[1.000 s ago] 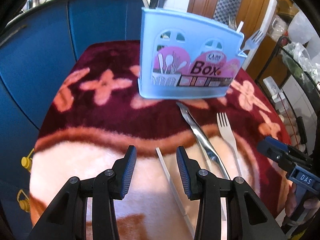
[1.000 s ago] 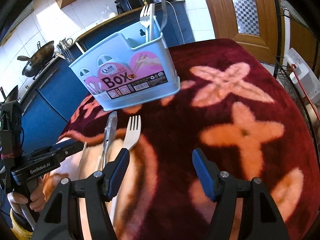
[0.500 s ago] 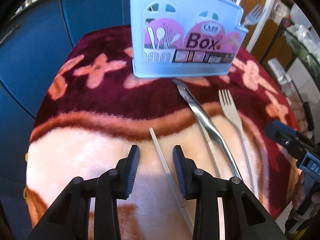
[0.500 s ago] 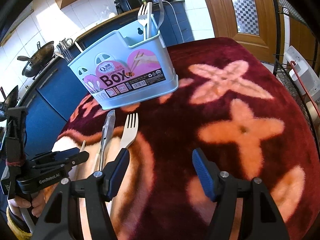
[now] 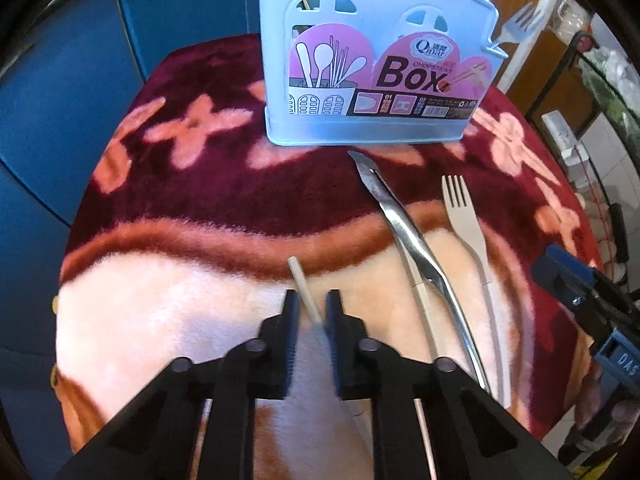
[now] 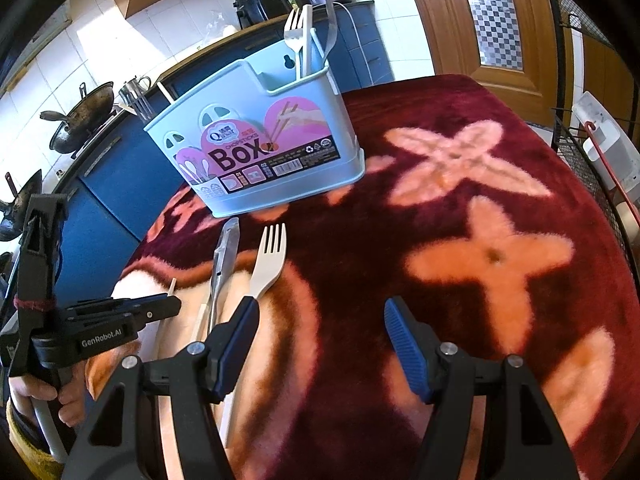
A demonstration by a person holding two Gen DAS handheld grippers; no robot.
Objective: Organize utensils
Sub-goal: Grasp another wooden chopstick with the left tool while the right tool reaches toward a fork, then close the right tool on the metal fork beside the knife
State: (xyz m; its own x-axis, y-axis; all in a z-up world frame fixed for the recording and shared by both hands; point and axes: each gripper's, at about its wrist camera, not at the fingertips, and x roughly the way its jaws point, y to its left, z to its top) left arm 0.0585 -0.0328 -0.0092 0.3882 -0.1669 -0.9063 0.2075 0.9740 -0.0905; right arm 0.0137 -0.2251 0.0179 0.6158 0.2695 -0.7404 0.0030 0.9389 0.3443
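A light blue utensil box (image 5: 376, 76) (image 6: 264, 160) stands on the blanket-covered table and holds a fork and other utensils. A pale chopstick (image 5: 302, 284) lies on the blanket between the fingers of my left gripper (image 5: 312, 308), which is narrowed around it; a small gap shows on each side. A metal knife (image 5: 404, 236) (image 6: 224, 256) and a beige fork (image 5: 466, 228) (image 6: 268, 260) lie to the right of it. My right gripper (image 6: 320, 312) is wide open and empty, its left finger over the fork's handle.
The round table carries a maroon and peach flowered blanket (image 6: 480, 240). Blue cabinets (image 5: 60, 92) stand close behind and to the left. A wire rack (image 6: 592, 152) is at the table's right edge. A wooden door (image 6: 480, 12) is behind.
My left gripper has moved forward over the chopstick and its fingers have closed in around it. The right gripper has barely moved and stays open.
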